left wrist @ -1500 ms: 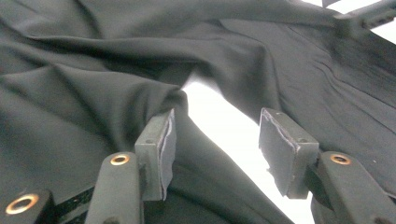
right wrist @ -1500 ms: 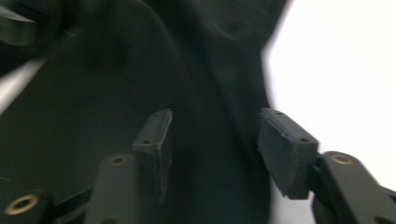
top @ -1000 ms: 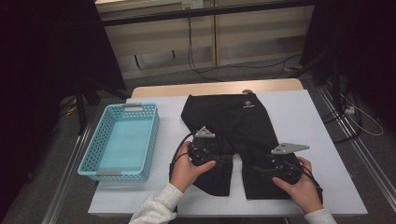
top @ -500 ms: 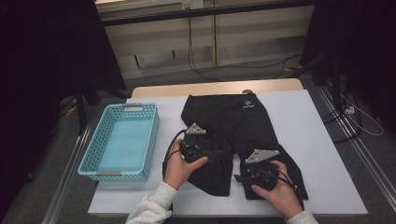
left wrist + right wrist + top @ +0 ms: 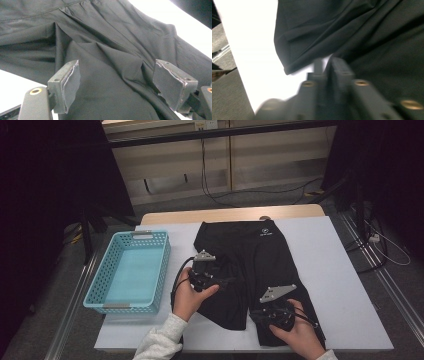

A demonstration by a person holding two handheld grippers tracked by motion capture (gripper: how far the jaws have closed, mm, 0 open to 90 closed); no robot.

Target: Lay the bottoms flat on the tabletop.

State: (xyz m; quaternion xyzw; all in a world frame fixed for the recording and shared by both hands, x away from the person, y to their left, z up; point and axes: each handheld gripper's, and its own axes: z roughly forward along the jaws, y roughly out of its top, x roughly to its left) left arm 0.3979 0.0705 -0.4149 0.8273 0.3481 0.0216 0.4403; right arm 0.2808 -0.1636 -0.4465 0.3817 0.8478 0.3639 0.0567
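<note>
The black fabric shorts (image 5: 260,265) lie flat at the middle of the white table (image 5: 340,285). The left gripper (image 5: 116,82), jaws spread wide, hovers over the left leg. The right gripper (image 5: 325,67), jaws just closing, pinches the right leg's near hem. A light-blue perforated plastic basket (image 5: 112,295) stands left.

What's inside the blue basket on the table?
The blue basket looks empty: its pale floor shows bare in the high view. The strip along its near wall is hidden by the rim, so something small and flat lying there cannot be ruled out.
</note>
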